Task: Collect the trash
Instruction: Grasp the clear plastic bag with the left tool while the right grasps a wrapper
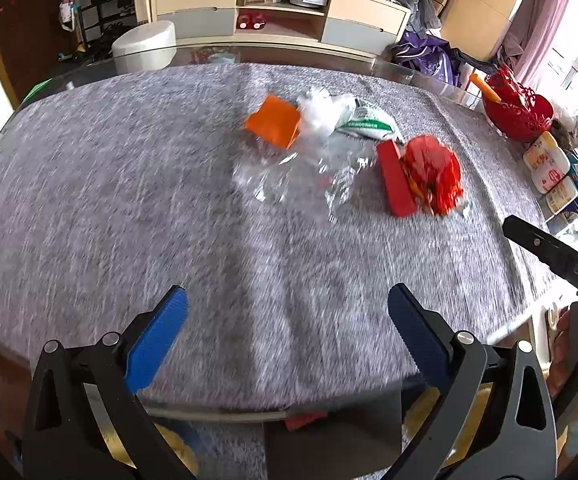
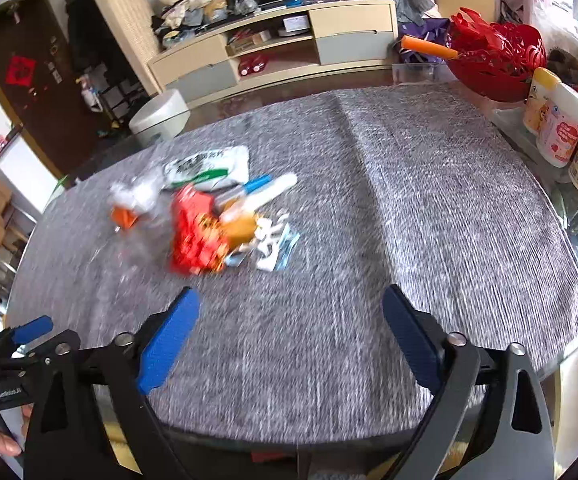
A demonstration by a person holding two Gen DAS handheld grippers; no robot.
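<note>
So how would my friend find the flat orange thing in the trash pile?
Start at the big table with the fuzzy grey cloth. Near its middle lies a heap of trash, with a clear crinkly plastic wrap and a crumpled red wrapper. The orange piece sits at the pile's left end beside the white plastic bag: it is the only smooth, flat, plain orange square there.

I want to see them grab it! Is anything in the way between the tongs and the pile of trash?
Nothing visible is. Both the left tongs and the right tongs are open and empty, with only bare grey table cover between them and the trash pile. The red bowl and bottles sit off to the side.
</note>
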